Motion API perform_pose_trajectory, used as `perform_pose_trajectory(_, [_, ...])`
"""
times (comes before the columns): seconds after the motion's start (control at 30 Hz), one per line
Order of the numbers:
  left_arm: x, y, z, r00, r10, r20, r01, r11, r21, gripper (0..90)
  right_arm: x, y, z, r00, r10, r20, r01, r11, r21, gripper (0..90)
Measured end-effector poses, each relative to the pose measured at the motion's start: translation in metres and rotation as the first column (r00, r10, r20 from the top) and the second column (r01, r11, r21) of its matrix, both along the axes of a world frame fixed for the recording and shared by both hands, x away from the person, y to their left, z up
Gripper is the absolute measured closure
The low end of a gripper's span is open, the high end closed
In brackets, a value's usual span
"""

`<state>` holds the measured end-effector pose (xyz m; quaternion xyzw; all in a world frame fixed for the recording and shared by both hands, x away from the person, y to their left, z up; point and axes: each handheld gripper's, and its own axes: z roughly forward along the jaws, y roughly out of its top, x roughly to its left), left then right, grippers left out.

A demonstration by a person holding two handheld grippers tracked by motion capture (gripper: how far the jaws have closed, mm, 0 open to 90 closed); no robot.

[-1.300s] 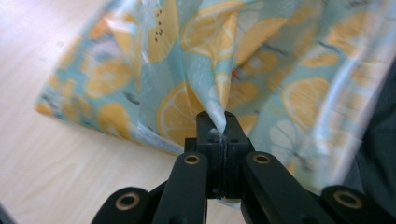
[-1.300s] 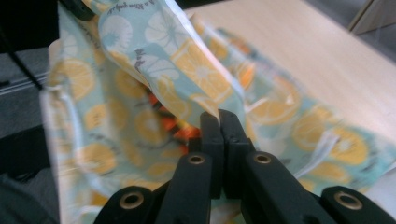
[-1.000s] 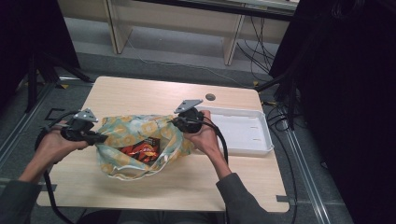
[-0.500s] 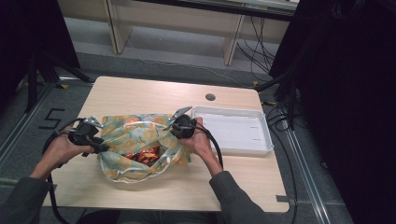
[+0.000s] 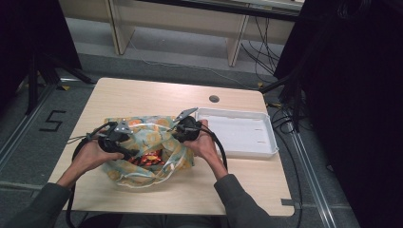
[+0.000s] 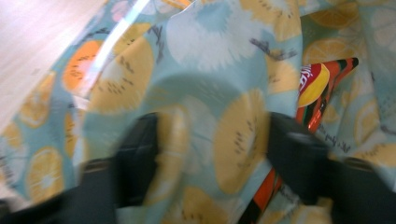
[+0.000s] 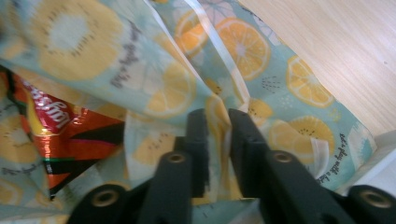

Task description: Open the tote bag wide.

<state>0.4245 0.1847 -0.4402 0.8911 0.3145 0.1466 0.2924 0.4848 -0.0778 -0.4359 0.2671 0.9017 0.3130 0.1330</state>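
Note:
A teal cloth bag (image 5: 138, 176) printed with lemon and orange slices lies slack on the table, with a red and orange snack packet (image 5: 148, 159) inside its mouth. My left gripper (image 5: 131, 154) is over the bag's left side. In the left gripper view its jaws (image 6: 212, 140) stand wide apart, have just been opening, and bag cloth (image 6: 224, 42) hangs loosely between them beside the packet (image 6: 322, 88). My right gripper (image 5: 174, 135) is at the bag's right rim. Its jaws (image 7: 218, 126) have just been opening a little; a fold of cloth (image 7: 140, 60) still sits in the narrow gap.
A white shallow tray (image 5: 240, 133) lies on the wooden table (image 5: 142, 97) just right of the bag, close to my right hand. A small round hole (image 5: 214, 99) is in the tabletop behind it. Cables trail from both grippers toward the near edge.
The bag has sunk from being held up and spread to lying slack on the table. My left gripper moved right, in over the bag, and down. Both pairs of jaws have parted.

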Motion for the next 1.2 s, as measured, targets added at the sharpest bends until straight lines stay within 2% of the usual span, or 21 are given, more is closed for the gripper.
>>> perform_pose_trajectory(0.03, [0.001,0.0,-0.002,1.0,-0.006,0.004,0.006,0.9999,-0.012,54.9,-0.001,-0.001,0.001,0.9995,0.011,0.028,-0.012,1.0,0.015,70.6])
perform_pose_trajectory(0.07, [0.001,0.002,-0.002,0.9996,-0.016,0.024,0.016,0.9998,-0.014,65.7,-0.003,-0.002,0.005,0.9997,-0.01,0.024,0.009,1.0,0.018,66.9])
perform_pose_trajectory(0.1, [0.001,0.002,-0.002,0.9995,0.003,0.033,-0.002,0.9995,-0.032,72.9,-0.007,-0.003,0.009,0.9995,-0.009,0.03,0.008,0.999,0.035,64.2])
perform_pose_trajectory(0.17, [0.0,0.005,0.002,0.9987,-0.012,0.05,0.014,0.9991,-0.041,84.3,-0.017,-0.009,0.02,0.9989,0.005,0.046,-0.009,0.997,0.076,62.8])
perform_pose_trajectory(0.23, [-0.001,0.008,0.007,0.9992,-0.01,0.039,0.013,0.9967,-0.08,88.7,-0.031,-0.014,0.031,0.9986,0.048,0.022,-0.051,0.99,0.129,63.9])
perform_pose_trajectory(0.27, [-0.001,0.01,0.011,0.999,-0.024,0.039,0.027,0.9965,-0.08,89.0,-0.037,-0.015,0.033,0.9965,0.083,0.009,-0.084,0.984,0.155,65.4])
perform_pose_trajectory(0.33, [-0.002,0.011,0.016,0.9992,-0.015,0.037,0.019,0.9933,-0.114,89.3,-0.05,-0.014,0.034,0.9883,0.151,-0.021,-0.146,0.976,0.16,72.2])
perform_pose_trajectory(0.37, [-0.002,0.012,0.02,0.9989,-0.021,0.041,0.025,0.9938,-0.108,89.3,-0.055,-0.011,0.03,0.986,0.163,-0.035,-0.157,0.977,0.143,76.3])
perform_pose_trajectory(0.43, [-0.002,0.014,0.026,0.999,-0.01,0.044,0.015,0.9931,-0.116,89.4,-0.059,-0.006,0.018,0.9863,0.158,-0.048,-0.155,0.986,0.054,84.4])
perform_pose_trajectory(0.5, [0.001,0.016,0.03,0.999,0.001,0.045,0.005,0.9917,-0.129,89.4,-0.058,-0.005,0.005,0.9867,0.143,-0.077,-0.145,0.989,-0.02,88.5])
perform_pose_trajectory(0.57, [0.005,0.021,0.033,0.9989,0.009,0.045,-0.003,0.9915,-0.13,89.4,-0.059,-0.007,-0.005,0.9876,0.11,-0.112,-0.122,0.986,-0.115,90.0])
perform_pose_trajectory(0.6, [0.008,0.024,0.034,0.9989,0.026,0.04,-0.02,0.9902,-0.138,89.4,-0.058,-0.01,-0.009,0.9877,0.116,-0.105,-0.131,0.979,-0.153,90.0])
perform_pose_trajectory(0.73, [0.023,0.041,0.032,0.9963,0.077,0.039,-0.07,0.9853,-0.156,89.4,-0.061,-0.024,-0.026,0.9797,0.077,-0.185,-0.117,0.969,-0.216,90.0])
perform_pose_trajectory(0.77, [0.025,0.044,0.03,0.9939,0.103,0.038,-0.096,0.9811,-0.168,89.4,-0.061,-0.027,-0.03,0.9773,0.07,-0.2,-0.115,0.968,-0.223,90.0])
perform_pose_trajectory(0.8, [0.028,0.046,0.027,0.9929,0.113,0.039,-0.104,0.9791,-0.175,89.4,-0.062,-0.03,-0.034,0.9767,0.066,-0.204,-0.113,0.967,-0.228,90.0])
perform_pose_trajectory(0.87, [0.033,0.046,0.02,0.9931,0.113,0.032,-0.106,0.9805,-0.166,89.5,-0.064,-0.033,-0.038,0.9744,0.063,-0.216,-0.114,0.966,-0.234,90.0])
perform_pose_trajectory(0.93, [0.032,0.043,0.015,0.9933,0.112,0.029,-0.107,0.9848,-0.137,89.4,-0.065,-0.033,-0.037,0.9748,0.089,-0.205,-0.136,0.964,-0.228,90.0])
perform_pose_trajectory(0.97, [0.032,0.041,0.013,0.9941,0.105,0.027,-0.1,0.9846,-0.143,89.3,-0.066,-0.033,-0.034,0.9774,0.088,-0.192,-0.128,0.97,-0.206,90.0])
perform_pose_trajectory(1.07, [0.032,0.037,0.012,0.9955,0.091,0.027,-0.087,0.987,-0.135,89.1,-0.068,-0.029,-0.016,0.9831,0.143,-0.114,-0.155,0.983,-0.103,89.7])
perform_pose_trajectory(1.13, [0.031,0.035,0.012,0.9962,0.082,0.029,-0.078,0.989,-0.126,89.1,-0.069,-0.022,-0.005,0.9819,0.175,-0.071,-0.178,0.983,-0.034,89.7])
perform_pose_trajectory(1.2, [0.032,0.034,0.011,0.997,0.072,0.028,-0.068,0.99,-0.123,89.1,-0.068,-0.013,0.0,0.9819,0.184,-0.047,-0.185,0.982,-0.028,89.7])
